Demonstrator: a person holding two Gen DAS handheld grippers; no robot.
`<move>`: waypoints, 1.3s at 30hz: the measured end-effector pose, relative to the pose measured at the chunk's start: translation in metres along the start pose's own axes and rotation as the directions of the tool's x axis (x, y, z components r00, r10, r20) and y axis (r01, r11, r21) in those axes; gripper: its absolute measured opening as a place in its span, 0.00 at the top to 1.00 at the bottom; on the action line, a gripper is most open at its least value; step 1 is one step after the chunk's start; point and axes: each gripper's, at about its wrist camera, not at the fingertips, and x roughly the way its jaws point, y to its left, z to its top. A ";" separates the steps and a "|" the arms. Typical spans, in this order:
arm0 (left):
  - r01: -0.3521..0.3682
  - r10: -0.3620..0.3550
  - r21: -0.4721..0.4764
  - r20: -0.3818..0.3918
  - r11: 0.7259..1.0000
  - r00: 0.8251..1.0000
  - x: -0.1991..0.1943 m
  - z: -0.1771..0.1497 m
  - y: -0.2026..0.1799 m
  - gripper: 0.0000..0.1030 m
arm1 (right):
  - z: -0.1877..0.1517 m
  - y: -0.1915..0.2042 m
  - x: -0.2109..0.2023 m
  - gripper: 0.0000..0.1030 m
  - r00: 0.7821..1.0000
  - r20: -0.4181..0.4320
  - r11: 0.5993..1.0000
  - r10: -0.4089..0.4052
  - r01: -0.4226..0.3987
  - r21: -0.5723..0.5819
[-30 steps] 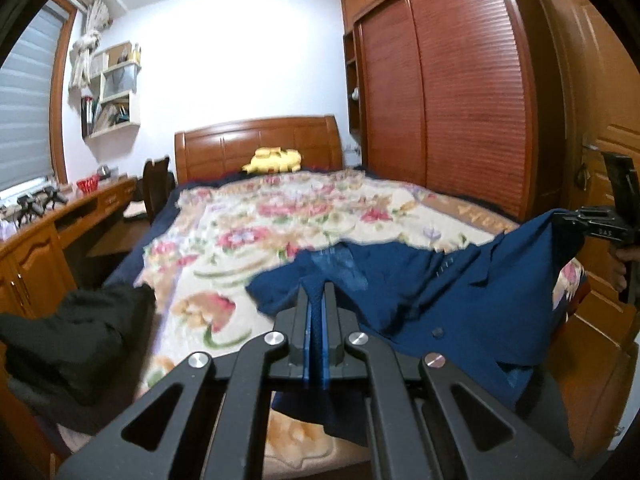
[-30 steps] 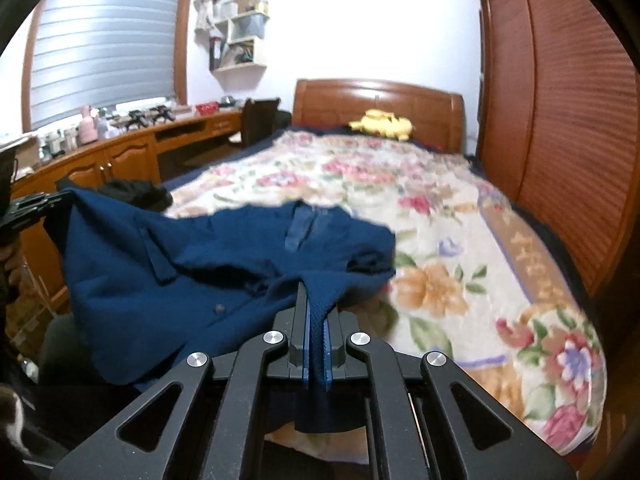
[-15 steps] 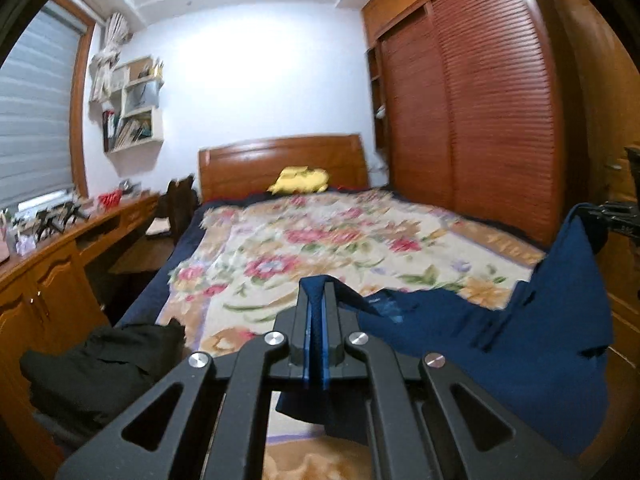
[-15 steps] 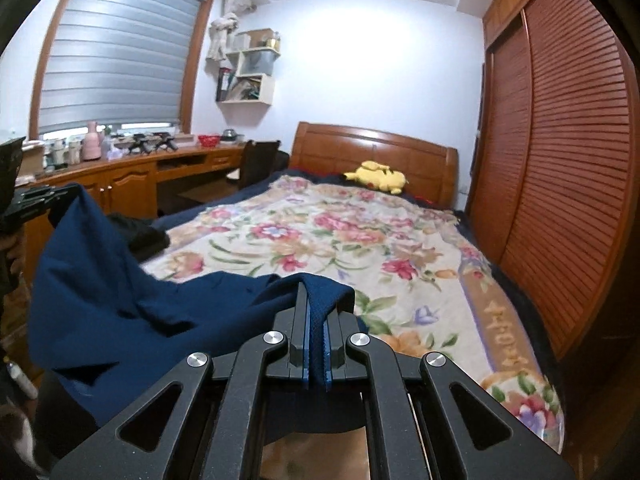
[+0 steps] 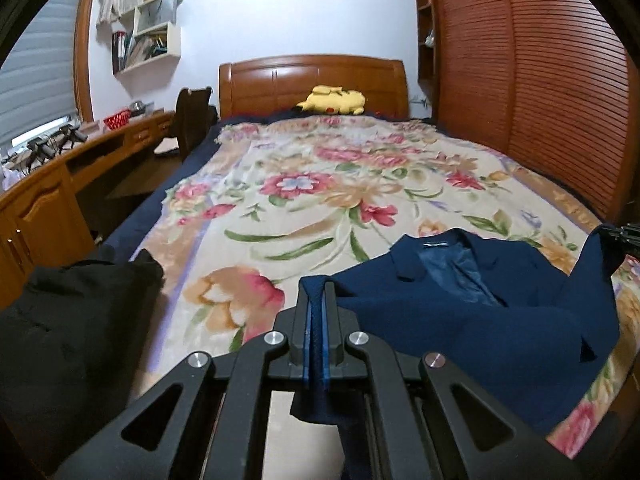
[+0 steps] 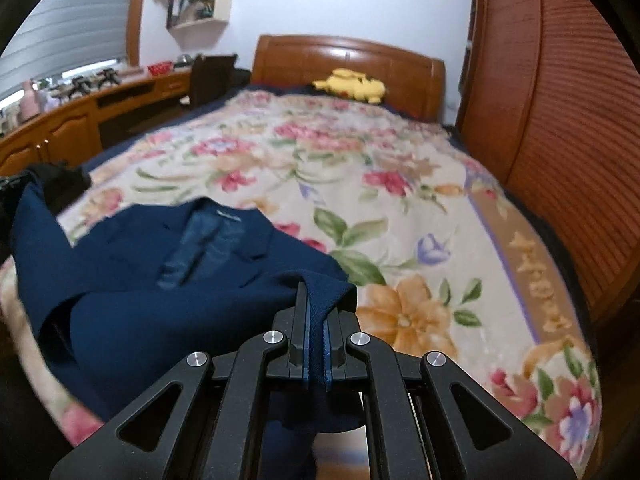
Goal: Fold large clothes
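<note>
Both claws have swung the navy blazer (image 5: pixel 472 312) down from mid-air onto the foot of the bed (image 5: pixel 320 200); the left claw (image 5: pixel 318 320) and the right claw (image 6: pixel 316 320) each pinch a blazer corner. Slack between them could bunch and spoil the fold. Beyond the blazer, floral bedspread (image 6: pixel 360 168), yellow plush toy (image 5: pixel 334 100), headboard; left of it black clothes (image 5: pixel 72 320), a desk.

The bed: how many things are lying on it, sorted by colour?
Navy blue: 1, the suit jacket
Black: 1, the heap of dark clothing at the bed's left edge
Yellow: 1, the plush toy by the headboard
Total: 3
</note>
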 end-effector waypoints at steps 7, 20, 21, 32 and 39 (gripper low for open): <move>-0.051 0.051 -0.001 -0.010 0.999 0.999 0.059 0.033 0.003 1.00 | 0.033 -0.030 0.061 0.98 1.000 0.015 0.999 -0.012 0.011 0.048; -0.045 0.045 -0.015 -0.035 0.999 0.998 0.120 0.070 -0.011 0.97 | 0.084 -0.040 0.154 0.98 0.993 -0.038 0.994 -0.107 0.108 0.014; -0.037 0.037 -0.011 -0.037 0.999 0.999 0.118 0.067 -0.013 0.97 | 0.080 -0.038 0.162 0.98 0.992 -0.061 0.994 -0.111 0.111 0.004; 0.082 -0.082 0.004 -0.019 0.997 0.996 0.058 0.033 -0.043 0.62 | 0.073 -0.026 0.134 0.42 0.990 -0.021 0.990 -0.138 0.138 -0.008; 0.180 -0.180 -0.043 0.006 0.983 0.984 0.029 0.002 -0.058 0.49 | 0.081 0.010 0.102 0.38 0.999 0.021 0.998 -0.034 0.035 -0.046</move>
